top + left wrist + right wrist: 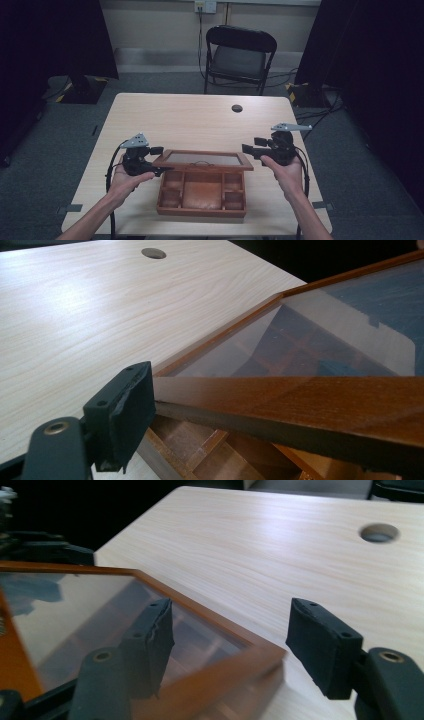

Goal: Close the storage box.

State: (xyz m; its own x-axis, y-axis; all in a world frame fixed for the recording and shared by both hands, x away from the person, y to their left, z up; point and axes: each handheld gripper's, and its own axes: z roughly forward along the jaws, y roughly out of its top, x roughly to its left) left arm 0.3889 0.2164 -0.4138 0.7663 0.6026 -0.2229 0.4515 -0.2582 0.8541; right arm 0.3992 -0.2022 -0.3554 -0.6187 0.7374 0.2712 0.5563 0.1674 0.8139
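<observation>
A brown wooden box (200, 211) with several compartments lies near the table's front edge. Its glass-paned lid (202, 160) is raised and hangs nearly level over the back of the box. My left gripper (160, 161) is shut on the lid's left frame; in the left gripper view one pad (132, 412) presses on the wooden frame (310, 405), and the other jaw is hidden behind it. My right gripper (235, 640) stands open at the lid's right corner (265, 657). One jaw is over the glass and the other over the table, neither touching the wood.
The pale wooden table (200, 120) stretches away behind the box, with a round cable hole (237, 108) near its far edge. A black folding chair (240, 57) stands beyond the table. Dark curtains hang on both sides.
</observation>
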